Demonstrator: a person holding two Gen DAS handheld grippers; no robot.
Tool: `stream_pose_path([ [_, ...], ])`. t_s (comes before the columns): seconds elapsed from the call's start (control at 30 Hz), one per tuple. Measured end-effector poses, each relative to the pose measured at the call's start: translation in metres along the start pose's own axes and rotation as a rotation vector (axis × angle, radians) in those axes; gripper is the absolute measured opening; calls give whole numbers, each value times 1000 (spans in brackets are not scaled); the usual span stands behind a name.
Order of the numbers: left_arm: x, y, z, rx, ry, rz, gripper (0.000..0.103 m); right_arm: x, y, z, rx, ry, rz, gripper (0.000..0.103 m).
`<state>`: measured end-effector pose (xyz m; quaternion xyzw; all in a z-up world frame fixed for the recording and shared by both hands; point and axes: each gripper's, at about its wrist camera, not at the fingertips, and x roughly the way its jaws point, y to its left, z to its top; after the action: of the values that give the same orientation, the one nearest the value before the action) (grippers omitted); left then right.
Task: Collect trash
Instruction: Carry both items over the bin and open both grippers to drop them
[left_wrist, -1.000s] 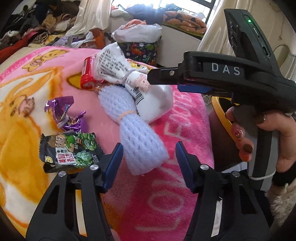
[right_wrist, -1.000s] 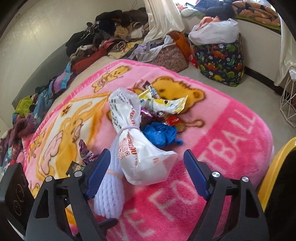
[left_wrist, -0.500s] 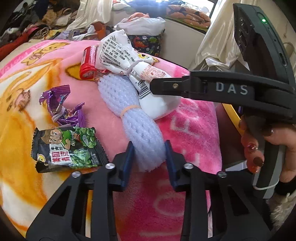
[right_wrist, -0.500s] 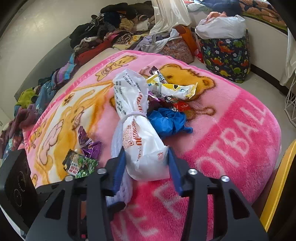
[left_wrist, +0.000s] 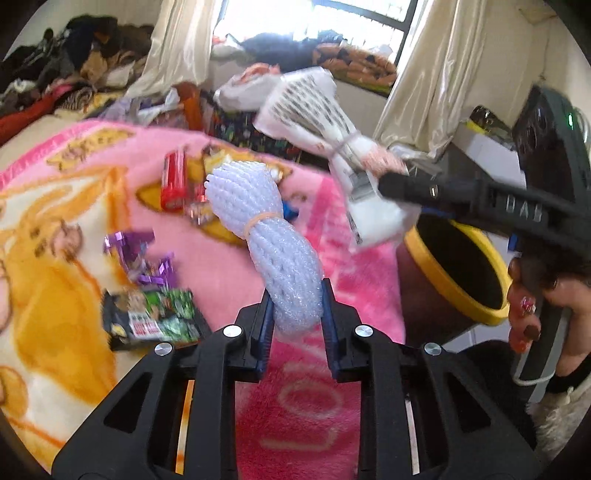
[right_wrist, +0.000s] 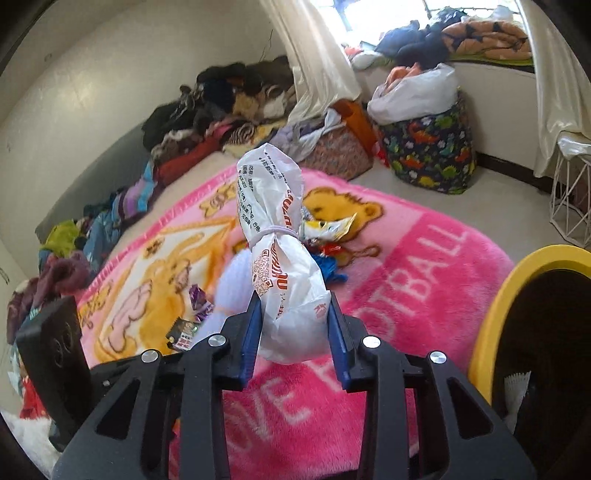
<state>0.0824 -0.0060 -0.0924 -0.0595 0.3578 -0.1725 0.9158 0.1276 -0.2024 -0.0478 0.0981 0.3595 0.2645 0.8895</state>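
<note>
A white foam net roll (left_wrist: 273, 236) tied with a rubber band sits lifted off the pink blanket (left_wrist: 229, 258) between the blue pads of my left gripper (left_wrist: 295, 295). Its jaws are closing and press on the roll's lower end. In the right wrist view a knotted white plastic bag (right_wrist: 280, 258) with red print stands upright in my right gripper (right_wrist: 293, 306), whose jaws are also closing and pinch its base. The left wrist view shows that bag (left_wrist: 325, 122) in the air at the right, near the yellow-rimmed bin (left_wrist: 461, 266).
Loose wrappers lie on the blanket: a purple one (left_wrist: 144, 258), a green snack packet (left_wrist: 155, 317), a red tube (left_wrist: 173, 181), a blue wrapper (right_wrist: 328, 266). The bin (right_wrist: 517, 280) stands off the blanket's right edge. A dinosaur-print basket (right_wrist: 432, 155) and clothes piles (right_wrist: 221, 110) lie beyond.
Both grippers closed, the left on the foam roll and the right on the white bag. Both things have come up off the blanket, and the bag has swung right toward the bin.
</note>
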Motion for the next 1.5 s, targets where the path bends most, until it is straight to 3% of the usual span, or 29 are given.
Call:
stream_pose_path([
  [0.5,-36,-43,36,78,-124,-51,17,-87,-23,1,51,-148,-83,31],
  [1.5,-18,-126,44,228,-115,-161,17,-163,-83,-35,191,-241,-248,31],
])
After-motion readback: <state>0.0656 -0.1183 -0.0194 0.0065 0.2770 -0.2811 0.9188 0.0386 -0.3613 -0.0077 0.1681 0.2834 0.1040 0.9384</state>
